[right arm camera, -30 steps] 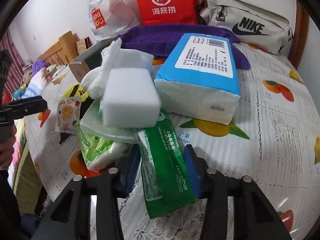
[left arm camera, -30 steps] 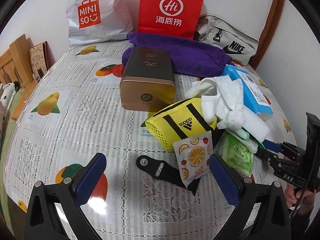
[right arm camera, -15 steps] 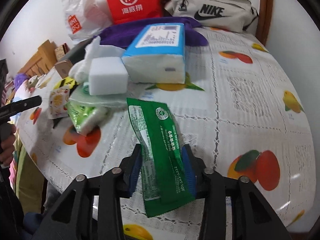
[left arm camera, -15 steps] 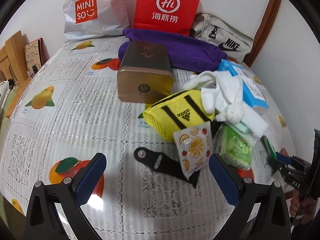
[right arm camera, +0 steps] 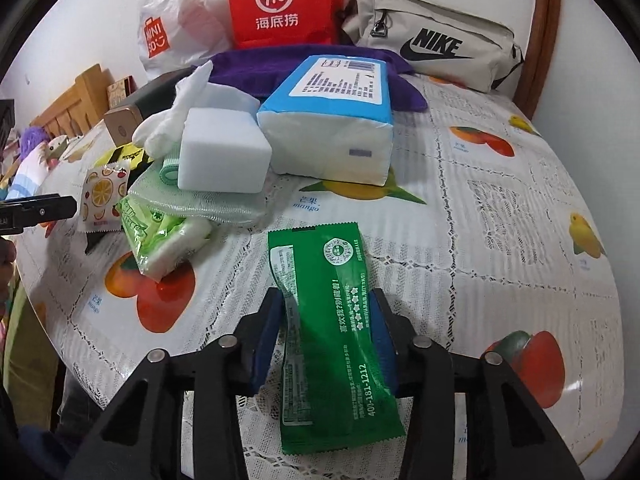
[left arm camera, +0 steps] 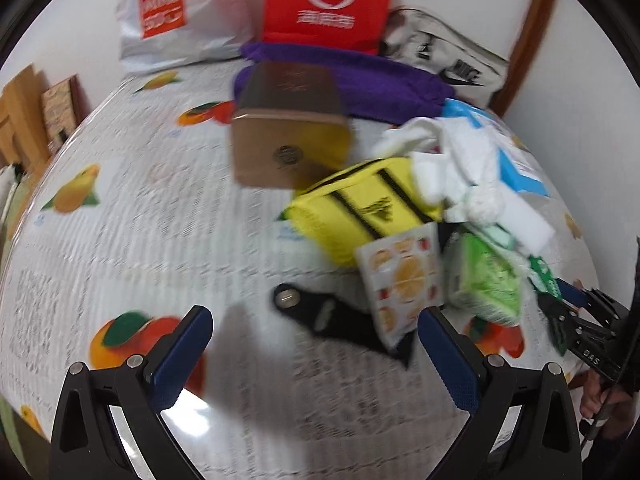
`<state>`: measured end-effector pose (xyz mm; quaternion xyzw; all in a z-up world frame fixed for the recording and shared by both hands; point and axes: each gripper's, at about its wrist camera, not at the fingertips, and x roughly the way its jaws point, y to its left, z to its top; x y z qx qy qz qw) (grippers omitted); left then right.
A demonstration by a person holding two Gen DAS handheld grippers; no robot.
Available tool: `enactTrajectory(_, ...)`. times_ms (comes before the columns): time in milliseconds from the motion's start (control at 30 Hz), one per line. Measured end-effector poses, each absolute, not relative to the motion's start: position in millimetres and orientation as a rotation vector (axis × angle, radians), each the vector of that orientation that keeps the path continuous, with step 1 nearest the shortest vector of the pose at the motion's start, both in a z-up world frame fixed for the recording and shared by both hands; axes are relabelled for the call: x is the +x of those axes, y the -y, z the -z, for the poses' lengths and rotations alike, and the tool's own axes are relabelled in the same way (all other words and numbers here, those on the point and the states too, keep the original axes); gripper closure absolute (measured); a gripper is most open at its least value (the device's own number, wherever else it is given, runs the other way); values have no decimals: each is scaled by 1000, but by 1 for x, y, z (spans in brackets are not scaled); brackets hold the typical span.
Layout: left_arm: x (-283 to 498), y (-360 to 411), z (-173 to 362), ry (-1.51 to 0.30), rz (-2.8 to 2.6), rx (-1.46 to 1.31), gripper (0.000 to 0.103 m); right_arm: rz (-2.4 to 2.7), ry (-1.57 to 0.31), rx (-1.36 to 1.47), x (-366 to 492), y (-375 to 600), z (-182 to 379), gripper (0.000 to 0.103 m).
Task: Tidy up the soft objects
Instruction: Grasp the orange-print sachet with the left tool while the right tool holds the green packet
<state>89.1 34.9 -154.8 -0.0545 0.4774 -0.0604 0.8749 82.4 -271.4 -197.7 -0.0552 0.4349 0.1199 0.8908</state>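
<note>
My right gripper (right arm camera: pixel 326 316) is shut on a green wipes packet (right arm camera: pixel 332 320) and holds it clear of the pile, over the tablecloth. The pile holds a blue tissue pack (right arm camera: pixel 332 128), a white sponge block (right arm camera: pixel 222 156), a light green tissue pack (right arm camera: pixel 160 236), a fruit-print sachet (left arm camera: pixel 404 280) and a yellow Adidas pouch (left arm camera: pixel 360 208). My left gripper (left arm camera: pixel 316 332) is open and empty, just in front of the sachet and a black strap (left arm camera: pixel 320 316). The right gripper also shows in the left wrist view (left arm camera: pixel 576 316).
A brown tin box (left arm camera: pixel 288 136) lies behind the pouch. A purple towel (right arm camera: pixel 304 68), a red paper bag (right arm camera: pixel 280 4), a white Miniso bag (left arm camera: pixel 176 12) and a grey Nike bag (right arm camera: pixel 432 52) line the back wall. The fruit-print tablecloth (right arm camera: pixel 500 200) ends close in front.
My right gripper pulled the green packet back out of the pile, then brought it forward a little. The left wrist view is blurred now; my left gripper shifts slightly, still open.
</note>
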Motion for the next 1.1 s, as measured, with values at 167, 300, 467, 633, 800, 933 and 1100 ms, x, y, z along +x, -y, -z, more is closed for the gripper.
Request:
enactTrajectory(167,94,-12,157,-996,177,-109,7,-250,-897,-96,82,275,197,66)
enactTrajectory(300,102,2,162,-998,160,-90,8,-253,-887,-87,81,275,198,66)
enactTrajectory(467,111,14,167,-996,73,-57,8,-257,-879,-91,81,275,199,66)
enactTrajectory(633,118,23,172,-985,-14,12,16,-247,-874,-70,81,275,199,65)
enactTrajectory(800,110,18,164,-981,58,-12,50,-236,-875,-60,83,274,197,66)
enactTrajectory(933,105,10,160,-989,117,-56,67,-225,-879,-57,84,273,197,67)
enactTrajectory(1100,96,-3,151,-957,134,-70,80,-224,-886,-54,83,272,194,67)
